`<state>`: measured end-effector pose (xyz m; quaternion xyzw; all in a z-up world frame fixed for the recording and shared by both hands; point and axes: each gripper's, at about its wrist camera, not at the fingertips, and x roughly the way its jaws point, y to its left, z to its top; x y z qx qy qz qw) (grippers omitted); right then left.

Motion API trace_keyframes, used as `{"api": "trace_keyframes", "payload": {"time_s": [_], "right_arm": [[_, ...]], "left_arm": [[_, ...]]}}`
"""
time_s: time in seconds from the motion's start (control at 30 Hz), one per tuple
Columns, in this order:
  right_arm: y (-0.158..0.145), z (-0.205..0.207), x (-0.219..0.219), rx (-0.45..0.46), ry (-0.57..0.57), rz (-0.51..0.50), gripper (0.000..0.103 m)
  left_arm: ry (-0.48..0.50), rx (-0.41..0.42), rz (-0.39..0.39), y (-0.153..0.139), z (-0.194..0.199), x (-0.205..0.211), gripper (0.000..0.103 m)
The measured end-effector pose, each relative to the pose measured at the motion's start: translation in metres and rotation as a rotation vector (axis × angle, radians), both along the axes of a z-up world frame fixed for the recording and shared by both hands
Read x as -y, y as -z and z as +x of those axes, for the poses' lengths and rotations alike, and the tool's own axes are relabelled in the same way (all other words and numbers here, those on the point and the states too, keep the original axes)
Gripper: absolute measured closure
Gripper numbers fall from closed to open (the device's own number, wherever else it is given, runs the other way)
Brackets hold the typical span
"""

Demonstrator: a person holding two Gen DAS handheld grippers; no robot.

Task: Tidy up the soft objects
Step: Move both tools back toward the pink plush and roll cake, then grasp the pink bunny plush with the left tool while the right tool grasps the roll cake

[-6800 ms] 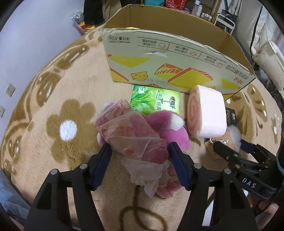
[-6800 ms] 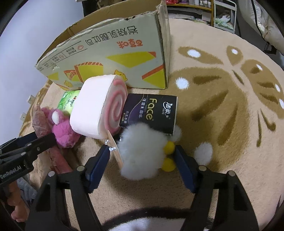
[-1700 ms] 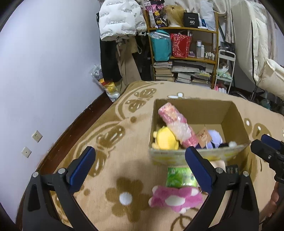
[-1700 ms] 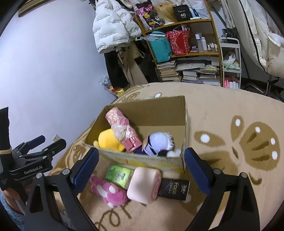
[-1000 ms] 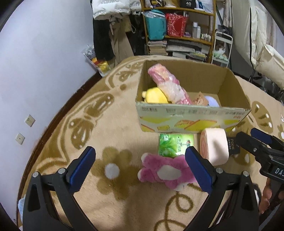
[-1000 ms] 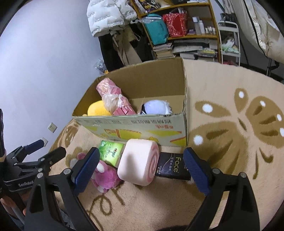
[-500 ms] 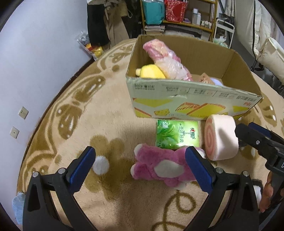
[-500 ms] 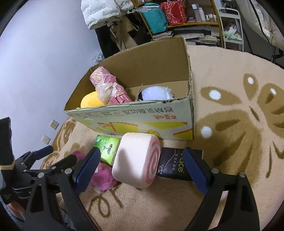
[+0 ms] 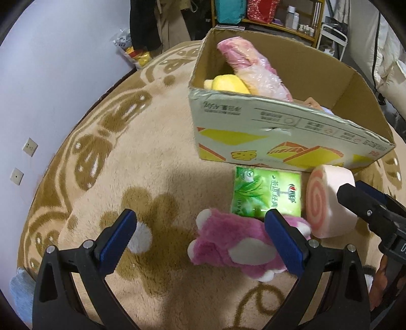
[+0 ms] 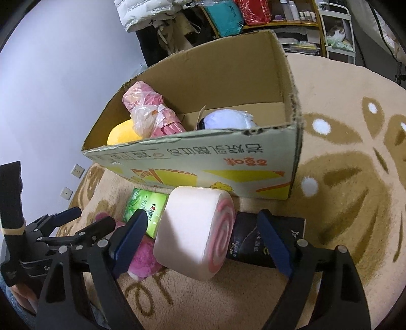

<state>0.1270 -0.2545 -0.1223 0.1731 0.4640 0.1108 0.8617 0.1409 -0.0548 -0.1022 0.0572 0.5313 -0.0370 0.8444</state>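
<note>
A cardboard box (image 9: 279, 132) (image 10: 203, 162) on the rug holds a yellow plush (image 9: 228, 85), a pink wrapped bundle (image 9: 251, 63) and a white plush (image 10: 228, 119). In front of it lie a pink plush toy (image 9: 236, 246), a green tissue pack (image 9: 266, 195), a pink swirl-roll cushion (image 10: 195, 233) (image 9: 327, 203) and a black tissue pack (image 10: 269, 238). My left gripper (image 9: 200, 236) is open just above the rug, its right finger over the pink plush. My right gripper (image 10: 203, 236) is open with its jaws on either side of the swirl-roll cushion.
A beige rug with brown flower patterns (image 9: 114, 162) covers the floor. A lilac wall (image 9: 50, 63) with sockets stands to the left. Shelves with books and bags (image 10: 266, 15) and hanging coats stand behind the box.
Both grippers, earlier shut on the pink bundle and the white plush now lying in the box, have come down open from above it to the pink plush and swirl-roll cushion.
</note>
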Motion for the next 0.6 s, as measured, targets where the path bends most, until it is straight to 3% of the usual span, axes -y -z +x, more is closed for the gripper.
{"api": "trace_keyframes", "payload": {"time_s": [0.3,0.6], "right_arm": [[0.006,0.006,-0.008,-0.006,-0.033,-0.008,0.017],[0.009,0.011,-0.018,-0.006,-0.060,-0.007,0.022]], "left_arm": [[-0.005,-0.032,0.010,0.013,0.006,0.001,0.003],[-0.028,-0.058,-0.034,0.025,0.013,-0.004,0.003]]}}
